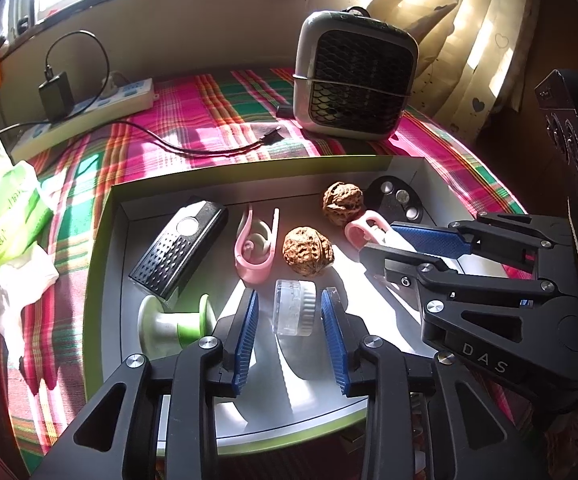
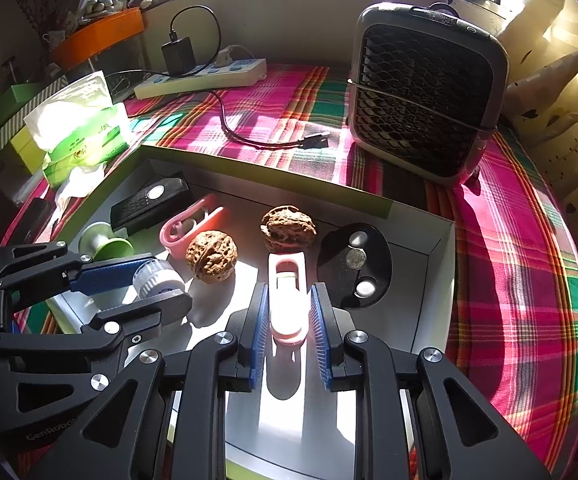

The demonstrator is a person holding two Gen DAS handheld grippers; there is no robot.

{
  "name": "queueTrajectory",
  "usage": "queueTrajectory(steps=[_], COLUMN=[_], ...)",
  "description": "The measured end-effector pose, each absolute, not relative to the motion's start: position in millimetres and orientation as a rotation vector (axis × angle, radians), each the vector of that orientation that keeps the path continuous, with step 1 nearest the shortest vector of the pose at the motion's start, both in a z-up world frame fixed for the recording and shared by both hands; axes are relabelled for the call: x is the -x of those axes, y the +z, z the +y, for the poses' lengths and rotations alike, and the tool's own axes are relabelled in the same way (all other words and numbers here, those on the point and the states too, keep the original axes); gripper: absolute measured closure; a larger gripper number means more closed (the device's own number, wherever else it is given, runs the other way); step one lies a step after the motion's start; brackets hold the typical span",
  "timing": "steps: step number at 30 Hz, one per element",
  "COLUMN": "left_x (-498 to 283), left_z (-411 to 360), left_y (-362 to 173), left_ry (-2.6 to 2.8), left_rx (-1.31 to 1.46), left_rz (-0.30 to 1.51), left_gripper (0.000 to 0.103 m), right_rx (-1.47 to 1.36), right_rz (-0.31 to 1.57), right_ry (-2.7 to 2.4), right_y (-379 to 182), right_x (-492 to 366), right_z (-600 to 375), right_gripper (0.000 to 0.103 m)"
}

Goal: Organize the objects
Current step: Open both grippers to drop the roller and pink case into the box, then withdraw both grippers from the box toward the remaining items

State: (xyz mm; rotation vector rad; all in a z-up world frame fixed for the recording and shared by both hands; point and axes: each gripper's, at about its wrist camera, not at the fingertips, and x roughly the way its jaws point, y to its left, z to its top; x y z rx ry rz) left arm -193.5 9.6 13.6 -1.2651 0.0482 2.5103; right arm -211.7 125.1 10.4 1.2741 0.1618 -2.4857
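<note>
A shallow grey box [image 1: 105, 248] [image 2: 441, 256] holds the objects. My left gripper [image 1: 291, 312] [image 2: 157, 280] is open, its blue pads on either side of a clear ribbed round container [image 1: 294, 307] [image 2: 156, 278], with gaps showing. My right gripper [image 2: 289, 312] [image 1: 385, 238] is open around a pink clip [image 2: 287, 296] [image 1: 363, 228], pads close beside it. Two walnuts [image 1: 308, 251] [image 1: 343, 203] [image 2: 211, 256] [image 2: 287, 227], a second pink clip [image 1: 256, 244] [image 2: 187, 226], a black perforated device [image 1: 179, 250] [image 2: 149, 200], a green-white spool [image 1: 173, 326] [image 2: 105, 242] and a black oval holder [image 1: 397, 198] [image 2: 355, 266] lie in the box.
The box sits on a pink plaid cloth [image 1: 217, 104] [image 2: 509, 260]. A grey fan heater [image 1: 355, 76] [image 2: 425, 96] stands behind it. A power strip [image 1: 89, 112] [image 2: 201, 76] with a black cable and a green tissue pack [image 1: 1, 216] [image 2: 81, 132] lie to the left.
</note>
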Motion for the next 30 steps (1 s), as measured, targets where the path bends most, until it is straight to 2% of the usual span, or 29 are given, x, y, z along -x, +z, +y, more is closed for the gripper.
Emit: queueTrajectory(steps=[8, 30], left_x=[186.4, 144.1], left_z=[9.1, -1.6], left_y=[17.8, 39.6], left_ry=[2.516, 2.58], left_rx=[1.246, 1.153], left_rz=[0.04, -0.001], left_gripper=[0.067, 0.067], right_rx=[-1.266, -1.175], right_rz=[0.143, 0.112], right_ry=[-2.504, -2.58], right_y=[15.2, 36.4], right_x=[206.2, 160.6], right_z=[127.5, 137.8], right_gripper=[0.066, 0.066])
